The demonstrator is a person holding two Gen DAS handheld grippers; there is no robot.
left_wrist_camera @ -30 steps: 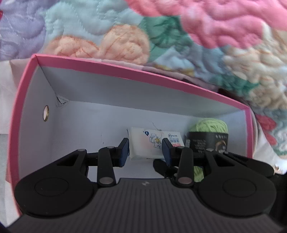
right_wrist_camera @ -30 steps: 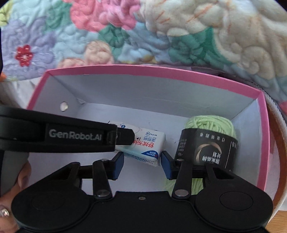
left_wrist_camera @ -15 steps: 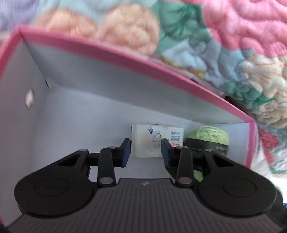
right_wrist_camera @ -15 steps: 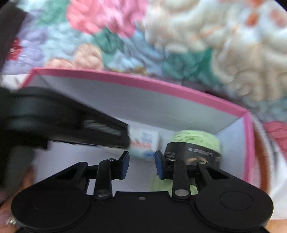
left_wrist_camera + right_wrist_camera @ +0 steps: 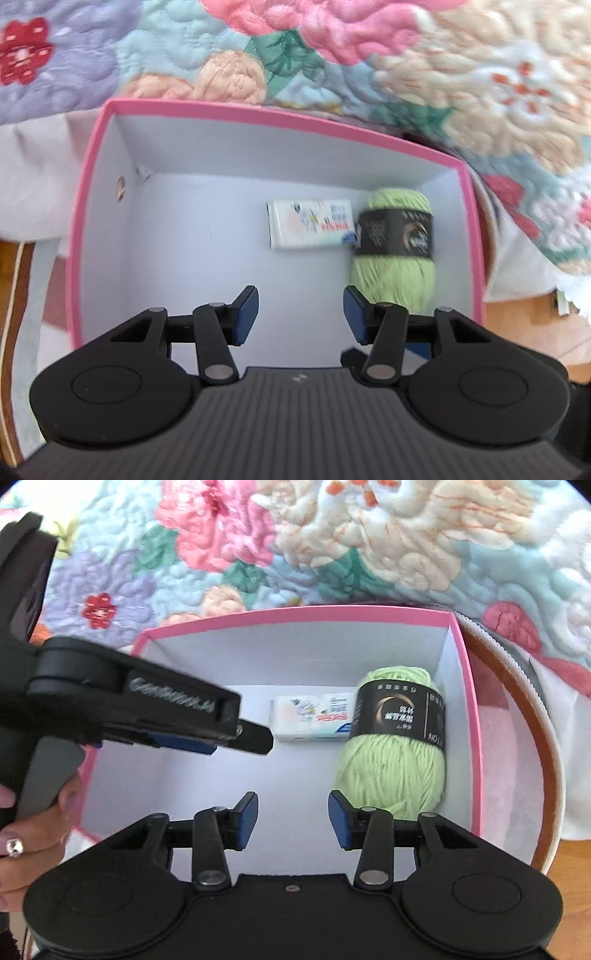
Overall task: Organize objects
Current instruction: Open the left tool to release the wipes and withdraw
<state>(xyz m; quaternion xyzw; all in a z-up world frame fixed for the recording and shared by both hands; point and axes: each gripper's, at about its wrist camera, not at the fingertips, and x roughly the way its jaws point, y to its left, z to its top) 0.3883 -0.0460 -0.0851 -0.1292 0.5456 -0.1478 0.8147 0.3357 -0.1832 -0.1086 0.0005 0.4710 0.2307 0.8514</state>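
Observation:
A pink box with white inside (image 5: 280, 114) (image 5: 295, 613) holds a white tissue pack (image 5: 310, 225) (image 5: 314, 718) lying flat and a green yarn ball with a black band (image 5: 397, 251) (image 5: 395, 749) against its right wall. My left gripper (image 5: 301, 314) is open and empty, above the box floor, short of the tissue pack. It also shows from the side in the right wrist view (image 5: 255, 738). My right gripper (image 5: 291, 814) is open and empty, just left of the yarn's near end.
A flowered quilt (image 5: 332, 48) (image 5: 332, 542) lies behind the box. A round brown-rimmed tray with white cloth (image 5: 532, 738) sits right of the box. Wooden surface (image 5: 524, 325) shows at the right.
My left gripper has let go of the tissue pack, opened wide and pulled back up; the pack now lies flat beside the yarn. My right gripper has also drawn back.

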